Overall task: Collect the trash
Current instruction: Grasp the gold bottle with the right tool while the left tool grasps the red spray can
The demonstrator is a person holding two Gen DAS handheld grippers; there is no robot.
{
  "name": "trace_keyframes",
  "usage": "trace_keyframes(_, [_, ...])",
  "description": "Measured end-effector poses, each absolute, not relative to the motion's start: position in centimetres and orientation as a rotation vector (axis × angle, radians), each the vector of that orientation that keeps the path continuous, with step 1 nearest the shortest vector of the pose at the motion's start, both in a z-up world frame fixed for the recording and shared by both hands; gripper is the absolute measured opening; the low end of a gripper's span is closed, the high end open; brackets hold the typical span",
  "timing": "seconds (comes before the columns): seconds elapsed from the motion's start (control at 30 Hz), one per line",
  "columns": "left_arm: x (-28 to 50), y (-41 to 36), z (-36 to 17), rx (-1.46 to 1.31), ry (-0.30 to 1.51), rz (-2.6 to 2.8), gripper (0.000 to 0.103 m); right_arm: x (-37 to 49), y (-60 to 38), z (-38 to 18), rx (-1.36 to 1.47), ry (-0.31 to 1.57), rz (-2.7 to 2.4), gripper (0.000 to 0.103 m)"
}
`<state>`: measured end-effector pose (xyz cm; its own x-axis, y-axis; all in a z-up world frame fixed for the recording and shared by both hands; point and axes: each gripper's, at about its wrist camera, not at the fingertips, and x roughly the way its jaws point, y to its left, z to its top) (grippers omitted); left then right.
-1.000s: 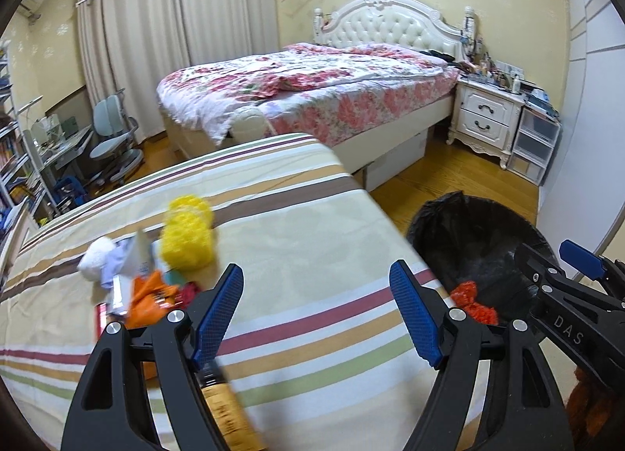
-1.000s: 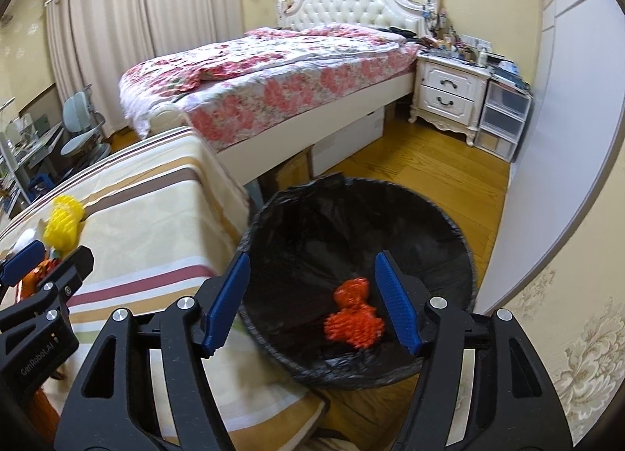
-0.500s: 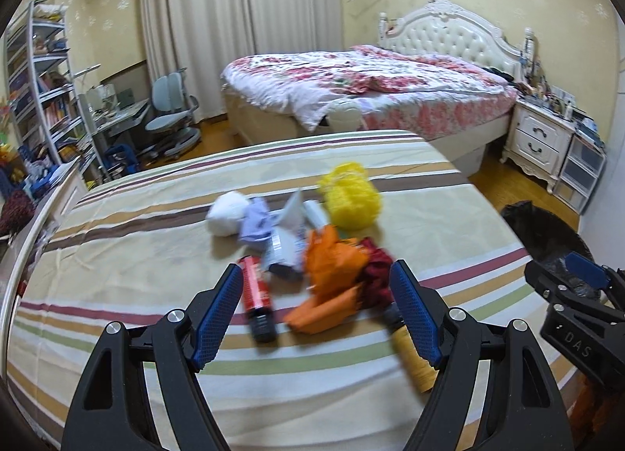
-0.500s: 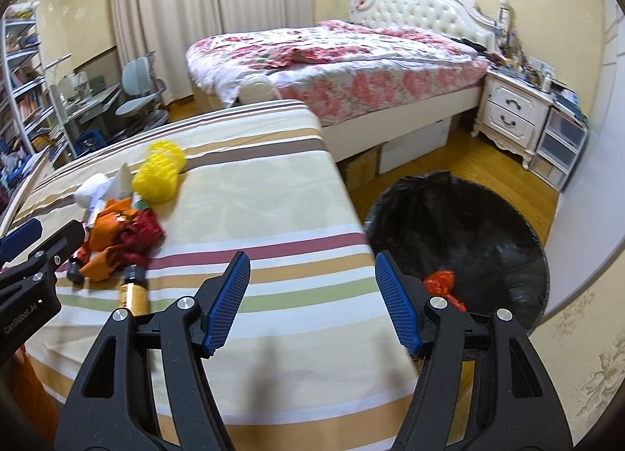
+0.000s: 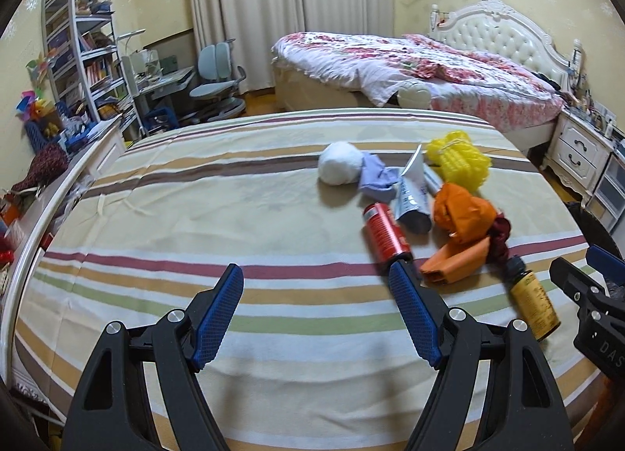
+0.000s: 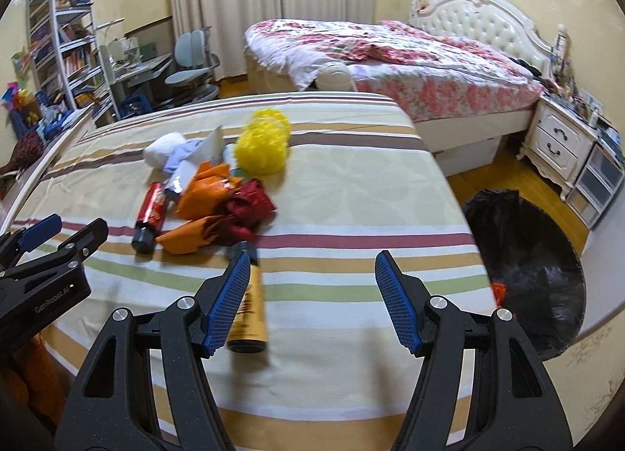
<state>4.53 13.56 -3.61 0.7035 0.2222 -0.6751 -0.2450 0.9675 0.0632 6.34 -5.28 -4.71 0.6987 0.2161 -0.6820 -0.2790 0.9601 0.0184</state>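
Two hand-held grippers are hovering over a striped bedspread [image 5: 234, 216] where a small heap of trash is lying. The left gripper [image 5: 316, 310] is holding its blue-padded fingers wide apart with nothing between them, only bare cloth, and the heap is sitting ahead and to its right. The right gripper [image 6: 312, 294] is also standing wide and empty, its left pad partly covering a yellow-labelled bottle [image 6: 248, 310] that is lying on its side at the near end of the heap. The heap itself is made up of a red can [image 5: 384, 234] with a dark cap, crumpled orange wrapping [image 5: 461, 216], a dark red rag [image 6: 250, 208], a grey-white pouch [image 5: 412, 197], a pale lilac scrap [image 5: 375, 177], a white ball [image 5: 340, 161] and a yellow mesh puff [image 5: 457, 161] (the pieces are touching and overlapping, so their edges are hard to separate). Nothing is standing between either gripper and the heap. The right wrist view is showing a bin lined with a black bag [image 6: 527, 255] on the wooden floor just past the right edge of the bedspread, with a bit of orange-red trash [image 6: 498, 289] inside near its rim; the left wrist view is catching only a dark sliver of that bin at its right edge. The left wrist view is showing more of the bookshelf [image 5: 78, 52]. Both views are taking in a desk chair [image 5: 218, 76], a flowered bed [image 5: 410, 68] and a white nightstand [image 6: 558, 142] behind.
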Motion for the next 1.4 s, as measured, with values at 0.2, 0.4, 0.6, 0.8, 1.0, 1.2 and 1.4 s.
trace_keyframes(0.2, [4.0, 14.7, -3.9, -0.05, 0.752, 0.269, 0.075, 5.9, -3.0, -5.5, -0.147, 0.772, 0.332, 0.051])
trace_keyframes(0.4, [4.1, 14.9, -4.0, -0.055, 0.755, 0.261, 0.075, 6.2, -2.6, -6.8, -0.137, 0.846, 0.378, 0.023])
trace_keyframes(0.6, [4.7, 14.2, -4.1, -0.062, 0.758, 0.234, 0.075, 6.5, -3.4, -6.4, -0.122, 0.828, 0.344, 0.023])
trace_keyframes(0.8, [6.0, 13.4, -4.0, -0.071, 0.754, 0.206, 0.075, 8.6, -5.2, -6.5, -0.096, 0.826, 0.292, 0.023])
trace_keyframes(1.0, [7.9, 12.5, -4.2, -0.069, 0.771, 0.194, 0.075, 10.6, -5.7, -6.1, -0.095, 0.813, 0.276, 0.023])
trace_keyframes(1.2, [9.5, 12.6, -4.8, -0.08, 0.814, 0.187, 0.075, 11.8, -5.8, -6.3, -0.09, 0.826, 0.282, 0.023])
trace_keyframes(1.4, [9.9, 13.0, -5.5, -0.1, 0.865, 0.149, 0.049, 12.1, -5.7, -6.6, -0.077, 0.842, 0.29, 0.023])
